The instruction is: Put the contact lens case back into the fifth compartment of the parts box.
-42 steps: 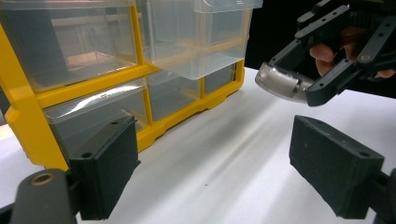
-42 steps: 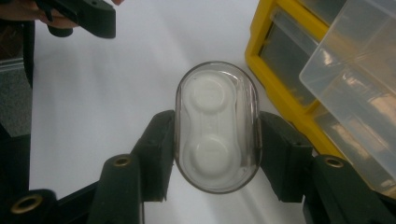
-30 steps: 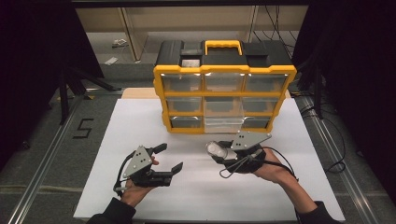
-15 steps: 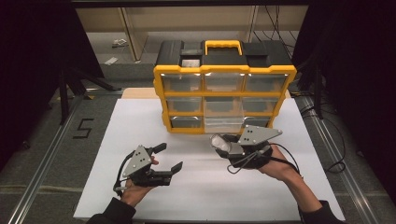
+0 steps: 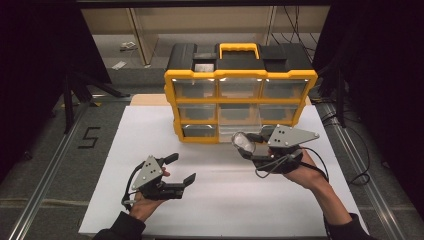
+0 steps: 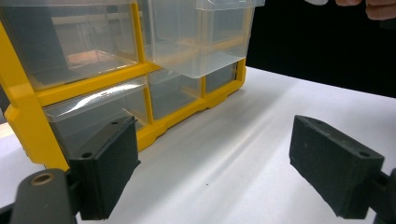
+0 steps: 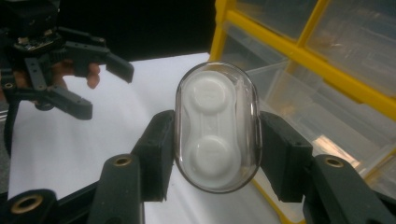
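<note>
A yellow and black organizer [image 5: 240, 95] with clear drawers stands at the back of the white board [image 5: 150, 135]. One clear drawer [image 5: 235, 131] in its middle column is pulled out; it is also seen in the left gripper view [image 6: 201, 42]. My right gripper [image 5: 246, 145] is shut on a clear oval case [image 5: 242, 140] with a white two-cup holder inside, held off the board just in front of that drawer. In the right gripper view the case [image 7: 217, 126] is upright between both pads [image 7: 156, 156]. My left gripper [image 5: 181, 168] rests low at the front left, open with nothing between its jaws.
The organizer's black top has a yellow handle [image 5: 239, 49]. Dark floor with metal rails [image 5: 45, 175] flanks the board, and a "5" mark [image 5: 89, 137] lies at the left. Cables [image 5: 350, 150] trail at the right. Bare white board lies between the two hands.
My right gripper has lifted the case and carried it farther from me, toward the organizer's pulled-out drawer. The left gripper has stayed where it was.
</note>
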`<state>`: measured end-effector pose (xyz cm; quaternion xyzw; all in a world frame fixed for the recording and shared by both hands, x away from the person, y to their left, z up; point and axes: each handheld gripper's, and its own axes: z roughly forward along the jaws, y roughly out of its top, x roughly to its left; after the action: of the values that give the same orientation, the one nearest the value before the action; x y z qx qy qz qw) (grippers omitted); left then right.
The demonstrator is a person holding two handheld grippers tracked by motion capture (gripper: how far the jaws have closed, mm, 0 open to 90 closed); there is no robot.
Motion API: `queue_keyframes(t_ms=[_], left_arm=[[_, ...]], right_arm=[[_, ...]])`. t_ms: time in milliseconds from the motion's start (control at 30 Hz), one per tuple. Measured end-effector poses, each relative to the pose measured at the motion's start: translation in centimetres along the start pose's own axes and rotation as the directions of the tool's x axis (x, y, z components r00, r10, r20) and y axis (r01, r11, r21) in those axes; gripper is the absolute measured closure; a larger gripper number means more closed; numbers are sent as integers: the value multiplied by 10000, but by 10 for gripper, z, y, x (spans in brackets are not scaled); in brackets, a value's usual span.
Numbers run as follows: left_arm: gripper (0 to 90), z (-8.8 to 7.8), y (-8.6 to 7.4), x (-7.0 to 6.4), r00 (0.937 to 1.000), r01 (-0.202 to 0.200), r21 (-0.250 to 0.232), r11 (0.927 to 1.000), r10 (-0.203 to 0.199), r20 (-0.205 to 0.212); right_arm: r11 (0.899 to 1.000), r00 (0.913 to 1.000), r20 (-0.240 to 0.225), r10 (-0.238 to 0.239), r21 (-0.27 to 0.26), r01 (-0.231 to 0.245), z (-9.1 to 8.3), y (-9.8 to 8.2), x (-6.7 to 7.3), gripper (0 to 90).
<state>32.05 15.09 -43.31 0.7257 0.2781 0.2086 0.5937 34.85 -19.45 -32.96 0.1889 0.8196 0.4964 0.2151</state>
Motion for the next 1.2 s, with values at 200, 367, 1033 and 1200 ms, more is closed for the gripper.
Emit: queue_keyframes(t_ms=[200, 367, 1033, 1200], left_arm=[[152, 0, 0, 0, 10000, -13, -6, 10000, 13, -16], [152, 0, 0, 0, 10000, -16, -26, 10000, 16, -8], [152, 0, 0, 0, 10000, -11, -33, 10000, 11, -4], [152, 0, 0, 0, 10000, -6, -30, 10000, 6, 1]], right_arm=[[9996, 9996, 285, 47, -292, -38, -5, 6, -5, 496], [9987, 9986, 497, 154, -496, -130, -7, 10, -10, 496], [9963, 9943, 973, 435, -781, -360, -9, 13, -20, 496], [9960, 9929, 1083, 495, -791, -411, -6, 14, -23, 496]])
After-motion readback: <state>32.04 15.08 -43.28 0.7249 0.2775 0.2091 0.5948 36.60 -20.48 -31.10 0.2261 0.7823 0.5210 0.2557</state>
